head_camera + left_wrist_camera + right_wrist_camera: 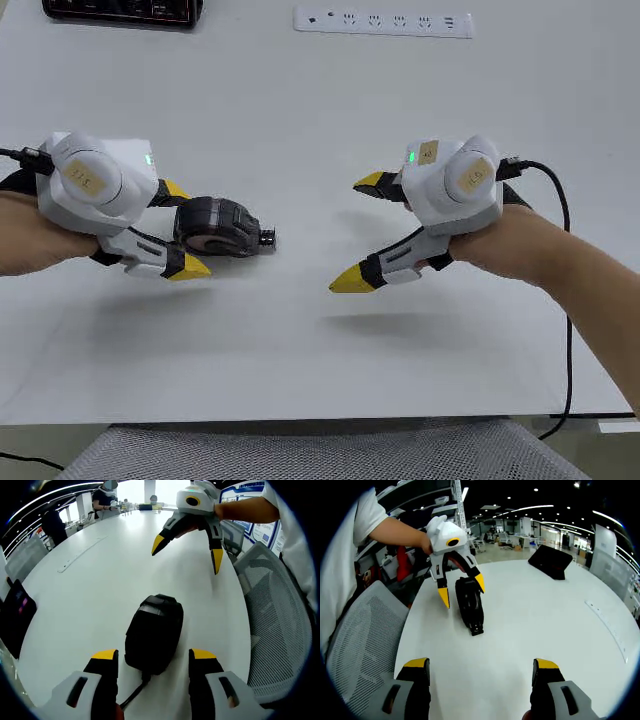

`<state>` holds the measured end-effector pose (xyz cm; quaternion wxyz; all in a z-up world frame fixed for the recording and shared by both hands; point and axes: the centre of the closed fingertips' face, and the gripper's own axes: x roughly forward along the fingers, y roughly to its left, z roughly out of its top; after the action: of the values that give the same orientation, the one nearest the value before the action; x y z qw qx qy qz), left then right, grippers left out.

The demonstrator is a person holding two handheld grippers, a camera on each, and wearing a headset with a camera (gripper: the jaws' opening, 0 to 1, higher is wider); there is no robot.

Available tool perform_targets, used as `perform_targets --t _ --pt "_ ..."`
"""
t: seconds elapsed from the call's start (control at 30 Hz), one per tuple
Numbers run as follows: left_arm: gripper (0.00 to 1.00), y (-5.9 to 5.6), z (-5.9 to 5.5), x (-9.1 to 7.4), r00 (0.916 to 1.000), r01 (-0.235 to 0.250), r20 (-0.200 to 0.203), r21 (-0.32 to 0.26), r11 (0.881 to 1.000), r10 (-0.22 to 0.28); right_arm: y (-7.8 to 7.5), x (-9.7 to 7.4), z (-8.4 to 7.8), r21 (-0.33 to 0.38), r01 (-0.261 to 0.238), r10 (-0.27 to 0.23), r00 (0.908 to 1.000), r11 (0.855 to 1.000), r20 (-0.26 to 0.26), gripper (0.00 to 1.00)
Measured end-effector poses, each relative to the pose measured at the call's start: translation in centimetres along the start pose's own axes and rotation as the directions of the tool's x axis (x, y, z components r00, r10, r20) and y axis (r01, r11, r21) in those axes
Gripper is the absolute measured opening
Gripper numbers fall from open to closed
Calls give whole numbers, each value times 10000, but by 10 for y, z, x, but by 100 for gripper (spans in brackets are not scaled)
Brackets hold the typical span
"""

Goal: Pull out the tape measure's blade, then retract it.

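Note:
A black tape measure [215,228] rests on the white table [300,120], its blade drawn in and the hook end [267,238] pointing right. My left gripper [185,228] is open, its yellow-tipped jaws straddling the case with a small gap on each side; in the left gripper view the tape measure [154,632] sits between the fingertips [105,656]. My right gripper [358,232] hovers open a short way right of the hook, holding nothing. The right gripper view looks at the tape measure [470,605] and the left gripper [461,592] beyond it.
A white power strip [383,21] lies along the table's far edge, with a black device [120,10] at the far left. A grey mesh chair [300,455] stands at the near edge. A black cable [560,220] trails from the right gripper.

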<state>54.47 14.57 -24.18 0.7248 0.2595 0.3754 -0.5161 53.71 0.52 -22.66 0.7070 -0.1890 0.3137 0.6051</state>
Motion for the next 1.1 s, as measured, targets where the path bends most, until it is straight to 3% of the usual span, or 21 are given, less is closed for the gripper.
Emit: perform_targets --t 0.33,0.83,1.1 --pt "43 -2 1 5 9995 280 -174 107 9996 -278 2 7 2 33 -177 177 9998 9998 81 84" --pt "31 5 -1 10 9990 117 -427 322 9994 -103 2 16 5 -2 -283 283 9994 9996 175 82" --pt "30 5 -2 11 9974 277 -679 525 9982 -241 4 21 9 -55 -313 314 9991 9995 281 79"
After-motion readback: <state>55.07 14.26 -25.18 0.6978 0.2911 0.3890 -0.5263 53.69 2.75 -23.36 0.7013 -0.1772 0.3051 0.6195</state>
